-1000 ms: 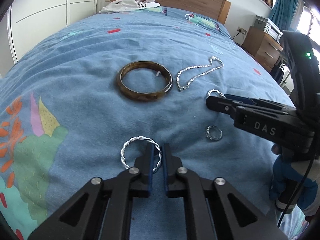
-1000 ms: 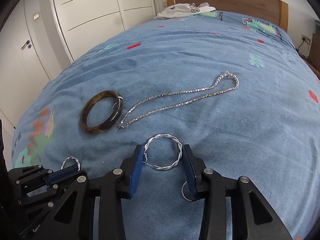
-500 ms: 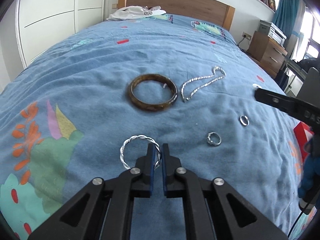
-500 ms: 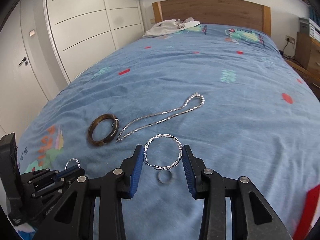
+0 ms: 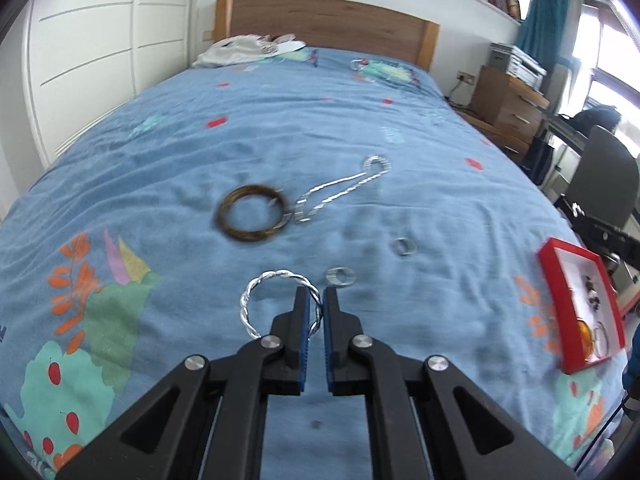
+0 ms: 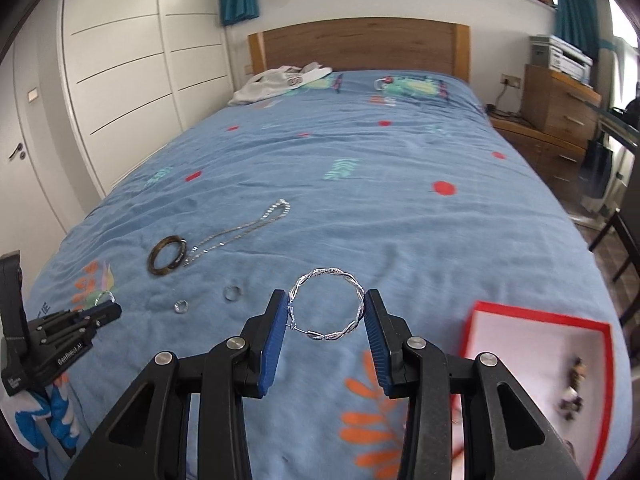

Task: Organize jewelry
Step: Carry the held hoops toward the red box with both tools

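My left gripper point(image 5: 315, 300) is shut on a twisted silver bangle point(image 5: 256, 296) and holds it above the blue bedspread. My right gripper point(image 6: 325, 304) is shut on a second twisted silver bangle point(image 6: 326, 304), held across its width, lifted near the red jewelry box point(image 6: 536, 324). The left gripper point(image 6: 108, 310) also shows in the right wrist view. On the bed lie a brown bangle point(image 5: 251, 218), a silver chain necklace point(image 5: 340, 192) and two silver rings point(image 5: 341, 277) point(image 5: 404, 246).
The red box point(image 5: 576, 300) with several small pieces sits at the bed's right near edge. A wooden headboard point(image 5: 324, 24) and white clothing point(image 5: 248, 48) lie at the far end. Wooden drawers point(image 5: 508, 108) and a chair stand right of the bed.
Both grippers have lifted and pulled back with their bangles. The right gripper has swung right toward the red box, which has come into view, and left the left wrist view.
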`<state>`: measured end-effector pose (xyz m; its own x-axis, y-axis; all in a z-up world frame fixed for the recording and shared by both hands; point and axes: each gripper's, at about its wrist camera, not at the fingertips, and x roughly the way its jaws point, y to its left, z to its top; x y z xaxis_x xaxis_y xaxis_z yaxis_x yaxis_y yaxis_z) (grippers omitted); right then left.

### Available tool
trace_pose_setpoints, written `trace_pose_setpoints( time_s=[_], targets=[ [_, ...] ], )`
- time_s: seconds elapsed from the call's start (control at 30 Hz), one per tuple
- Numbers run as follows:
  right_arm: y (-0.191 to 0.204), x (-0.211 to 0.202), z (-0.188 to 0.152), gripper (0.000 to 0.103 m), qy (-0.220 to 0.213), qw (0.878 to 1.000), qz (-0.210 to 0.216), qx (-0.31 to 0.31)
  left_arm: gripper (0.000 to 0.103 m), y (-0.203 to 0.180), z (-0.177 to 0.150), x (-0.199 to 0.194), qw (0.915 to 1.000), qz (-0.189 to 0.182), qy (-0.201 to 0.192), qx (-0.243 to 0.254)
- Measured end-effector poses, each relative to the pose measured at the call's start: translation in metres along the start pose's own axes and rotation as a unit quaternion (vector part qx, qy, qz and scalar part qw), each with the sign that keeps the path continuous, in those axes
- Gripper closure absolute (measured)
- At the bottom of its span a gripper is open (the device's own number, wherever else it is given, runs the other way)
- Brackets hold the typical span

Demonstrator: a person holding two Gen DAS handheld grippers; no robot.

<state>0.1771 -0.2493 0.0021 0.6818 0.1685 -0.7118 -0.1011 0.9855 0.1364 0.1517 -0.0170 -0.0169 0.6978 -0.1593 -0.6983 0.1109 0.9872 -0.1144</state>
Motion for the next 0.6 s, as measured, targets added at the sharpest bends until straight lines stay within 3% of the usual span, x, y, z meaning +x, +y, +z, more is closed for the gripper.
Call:
trace_pose_setpoints(
  time_s=[0.13, 0.33, 0.6],
  targets=[
    [-0.036, -0.032, -0.018, 0.064, -0.003, 1.0, -0.026, 0.017, 0.097, -0.041, 0.003, -0.012, 0.9993, -0.027, -0.003, 0.026],
    [-0.096, -0.067, -0.05, 0.064, 0.004, 0.996, -0.066, 0.053, 0.097, -0.129, -0.002, -0.016, 0.9926, -0.097, 0.012, 0.073],
    [-0.158, -0.075, -0.096, 0.064, 0.039, 0.991, -0.093, 0.092, 0.097, -0.254, -0.014, -0.004, 0.9719, -0.177, 0.037, 0.15]
  ],
)
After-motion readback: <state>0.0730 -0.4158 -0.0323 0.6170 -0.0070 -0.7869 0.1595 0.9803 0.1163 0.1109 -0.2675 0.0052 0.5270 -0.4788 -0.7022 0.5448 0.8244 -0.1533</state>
